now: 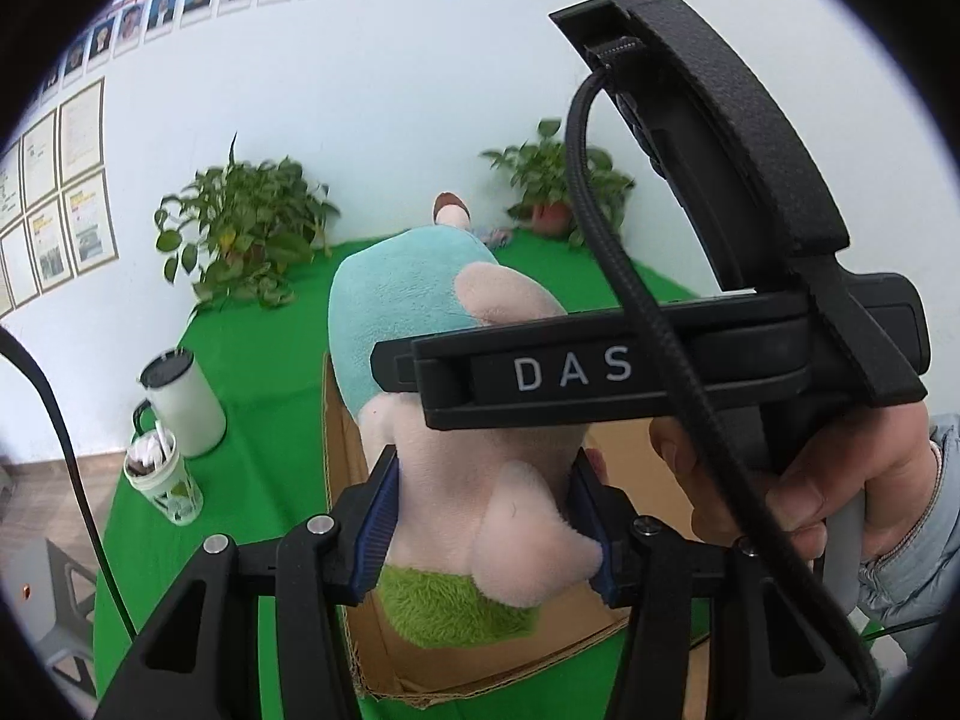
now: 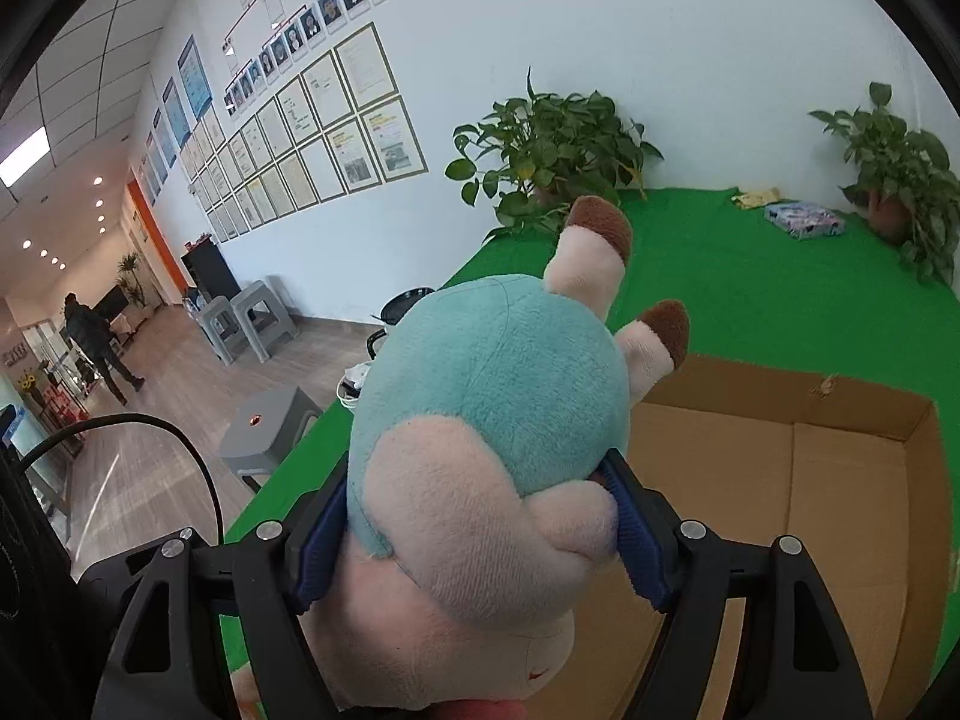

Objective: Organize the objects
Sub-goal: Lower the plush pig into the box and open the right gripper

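A plush toy (image 1: pixel 414 294) with a teal body, pink limbs and a green patch hangs over an open cardboard box (image 1: pixel 339 450). My left gripper (image 1: pixel 483 516) is shut on its pink lower part, blue pads pressing both sides. The right gripper's black body (image 1: pixel 660 372), held by a hand (image 1: pixel 780 480), crosses the toy just above. In the right wrist view my right gripper (image 2: pixel 480 525) is shut on the plush toy (image 2: pixel 492 396) where teal meets pink. Its brown-tipped limbs point away over the cardboard box (image 2: pixel 810 480), whose inside shows bare brown.
The box sits on a green mat (image 2: pixel 750 300). Two potted plants (image 2: pixel 552 144) (image 2: pixel 900 168) stand along the wall, with a flat packet (image 2: pixel 804 219) between them. A white mug (image 1: pixel 183 402) and a paper cup (image 1: pixel 165 483) stand left. Grey stools (image 2: pixel 264 426) and a person (image 2: pixel 96 336) are beyond.
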